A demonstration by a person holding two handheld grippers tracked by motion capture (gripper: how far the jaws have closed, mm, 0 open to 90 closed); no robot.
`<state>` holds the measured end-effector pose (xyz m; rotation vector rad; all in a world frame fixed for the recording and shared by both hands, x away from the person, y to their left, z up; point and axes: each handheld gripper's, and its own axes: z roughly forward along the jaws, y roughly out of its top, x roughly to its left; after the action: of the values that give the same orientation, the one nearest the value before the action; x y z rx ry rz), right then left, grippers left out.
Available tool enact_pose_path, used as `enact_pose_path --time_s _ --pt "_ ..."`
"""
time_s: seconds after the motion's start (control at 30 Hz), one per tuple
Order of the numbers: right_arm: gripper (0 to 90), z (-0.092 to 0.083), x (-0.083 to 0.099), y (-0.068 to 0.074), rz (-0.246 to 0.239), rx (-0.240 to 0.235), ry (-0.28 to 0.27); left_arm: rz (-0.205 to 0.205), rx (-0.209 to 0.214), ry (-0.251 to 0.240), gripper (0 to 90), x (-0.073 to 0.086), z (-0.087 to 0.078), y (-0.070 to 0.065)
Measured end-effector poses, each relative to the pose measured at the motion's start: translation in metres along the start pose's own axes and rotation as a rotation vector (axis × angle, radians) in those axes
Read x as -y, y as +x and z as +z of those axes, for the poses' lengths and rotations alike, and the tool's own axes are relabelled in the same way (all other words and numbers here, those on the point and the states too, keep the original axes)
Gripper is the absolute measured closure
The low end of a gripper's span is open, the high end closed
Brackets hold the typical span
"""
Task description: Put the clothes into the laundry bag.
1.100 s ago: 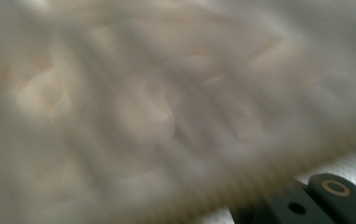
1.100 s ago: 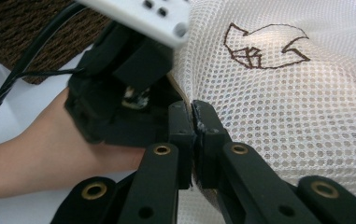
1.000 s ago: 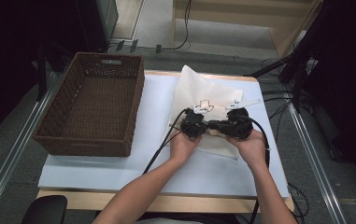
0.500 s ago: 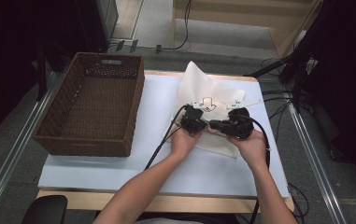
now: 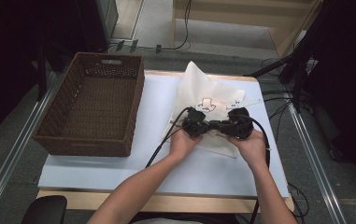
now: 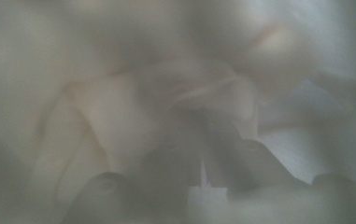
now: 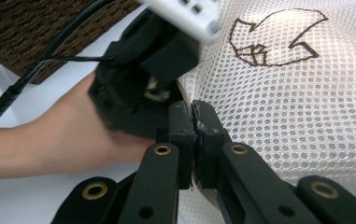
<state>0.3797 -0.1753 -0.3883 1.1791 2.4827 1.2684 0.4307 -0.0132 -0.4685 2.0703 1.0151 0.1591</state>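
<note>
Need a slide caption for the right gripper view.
Right gripper shut on the white mesh bag, left gripper close beside it.

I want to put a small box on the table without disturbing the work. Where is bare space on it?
Free: the white table top in front of the wicker basket, and the near strip in front of the hands. The basket is empty too. Crowded: the far right, where both tongs, left and right, pinch the white mesh bag close together.

white mesh bag (image 5: 210, 100), brown wicker basket (image 5: 91, 109)
</note>
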Motion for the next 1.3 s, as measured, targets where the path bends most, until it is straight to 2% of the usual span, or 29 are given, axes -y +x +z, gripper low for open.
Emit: enact_pose_path --time_s 0.1,0.33,0.5,0.63,0.7,0.8,0.9,1.0,1.07,1.17,1.3 --pt "89.5 -0.002 0.0 0.0 -0.001 -0.017 -0.007 -0.042 -0.009 -0.028 89.8 -0.004 0.003 0.001" --pt "89.7 -0.007 -0.001 0.002 -0.003 -0.05 -0.032 -0.058 -0.037 -0.092 90.0 -0.01 0.001 -0.001" --pt "89.8 -0.006 0.0 0.0 0.004 -0.045 -0.018 -0.049 -0.045 -0.061 89.6 -0.01 0.009 0.003" --pt "89.7 -0.004 0.001 -0.003 0.012 -0.043 -0.013 -0.058 -0.029 -0.053 88.6 -0.008 0.013 0.006" --pt "89.7 -0.003 0.001 -0.003 0.008 -0.036 -0.011 -0.071 -0.025 -0.055 88.1 -0.009 0.011 0.007" --pt "89.7 -0.005 0.002 -0.005 0.015 -0.029 -0.02 -0.042 -0.042 -0.093 88.3 -0.006 0.006 0.006" --pt "89.6 -0.005 0.003 -0.007 0.022 -0.025 -0.017 -0.065 -0.014 -0.046 88.3 -0.006 0.007 0.012" --pt "89.6 -0.005 0.003 -0.007 0.021 -0.018 -0.02 -0.066 0.03 -0.041 83.3 -0.008 0.003 0.013" --pt "89.6 -0.005 0.003 -0.008 0.025 -0.011 -0.025 -0.048 0.045 -0.045 81.3 -0.007 -0.001 0.012" --pt "89.5 -0.006 0.003 -0.009 0.025 -0.003 -0.028 0.016 0.041 -0.023 75.8 -0.004 -0.011 0.01" --pt "89.5 -0.005 0.003 -0.008 0.027 -0.001 -0.023 0.053 0.063 -0.034 66.2 -0.001 -0.025 0.007"
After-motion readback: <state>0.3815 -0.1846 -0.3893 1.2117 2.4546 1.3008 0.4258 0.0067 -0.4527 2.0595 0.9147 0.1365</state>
